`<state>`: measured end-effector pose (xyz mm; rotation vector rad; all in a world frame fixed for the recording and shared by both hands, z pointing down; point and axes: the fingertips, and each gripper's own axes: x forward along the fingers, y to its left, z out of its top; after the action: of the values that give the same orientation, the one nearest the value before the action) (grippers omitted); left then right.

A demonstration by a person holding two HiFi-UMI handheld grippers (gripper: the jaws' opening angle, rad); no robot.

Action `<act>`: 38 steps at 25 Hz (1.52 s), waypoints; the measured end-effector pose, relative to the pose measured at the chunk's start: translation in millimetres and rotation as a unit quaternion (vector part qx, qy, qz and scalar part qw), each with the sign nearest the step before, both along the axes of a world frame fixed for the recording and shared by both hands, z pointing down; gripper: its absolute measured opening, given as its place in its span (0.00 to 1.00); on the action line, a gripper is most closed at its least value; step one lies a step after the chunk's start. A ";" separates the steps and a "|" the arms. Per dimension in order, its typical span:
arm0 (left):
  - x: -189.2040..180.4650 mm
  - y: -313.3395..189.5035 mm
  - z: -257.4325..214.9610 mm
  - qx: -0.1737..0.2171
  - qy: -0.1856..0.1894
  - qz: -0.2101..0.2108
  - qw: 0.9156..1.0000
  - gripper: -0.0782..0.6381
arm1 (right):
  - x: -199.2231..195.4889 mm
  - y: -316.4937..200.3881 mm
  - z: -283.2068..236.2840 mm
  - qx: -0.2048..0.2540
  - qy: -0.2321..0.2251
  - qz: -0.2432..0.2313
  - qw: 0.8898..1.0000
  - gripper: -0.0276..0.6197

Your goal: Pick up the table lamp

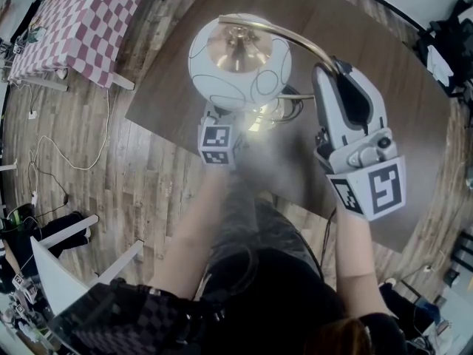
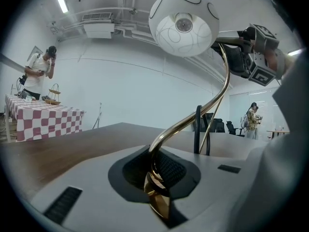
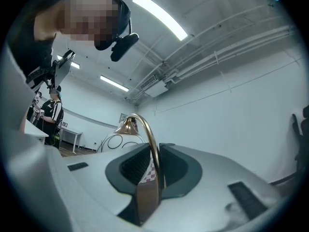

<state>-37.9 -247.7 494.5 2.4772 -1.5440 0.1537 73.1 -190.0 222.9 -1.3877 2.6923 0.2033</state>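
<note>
Pinching the brass stem of the table lamp low down with my left tongs; my right tongs stand spread around its upper curve.

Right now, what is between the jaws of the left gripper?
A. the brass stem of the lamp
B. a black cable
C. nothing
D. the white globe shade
A: the left gripper is shut on the lamp's brass stem, as its own view shows.
</note>
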 end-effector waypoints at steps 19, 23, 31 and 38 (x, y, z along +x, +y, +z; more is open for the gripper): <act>0.2 -8.1 -10.9 0.010 -0.005 -0.001 1.000 0.11 | -2.0 4.4 -6.9 0.032 0.006 -0.008 0.999 0.11; 3.7 -7.5 -20.1 0.016 -0.001 -0.003 1.000 0.11 | 3.4 8.3 -14.1 0.046 -0.002 -0.006 0.999 0.11; 5.1 -7.9 -39.5 0.019 -0.006 -0.008 1.000 0.11 | 7.9 8.9 -32.9 0.055 -0.011 -0.014 0.998 0.11; 4.4 -4.0 -57.3 0.020 -0.006 -0.010 1.000 0.11 | 7.6 11.3 -53.2 0.059 -0.021 -0.025 0.998 0.11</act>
<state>-33.5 -251.7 437.2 2.4939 -1.5922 0.1363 80.6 -178.7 169.8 -1.2752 2.6310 0.3205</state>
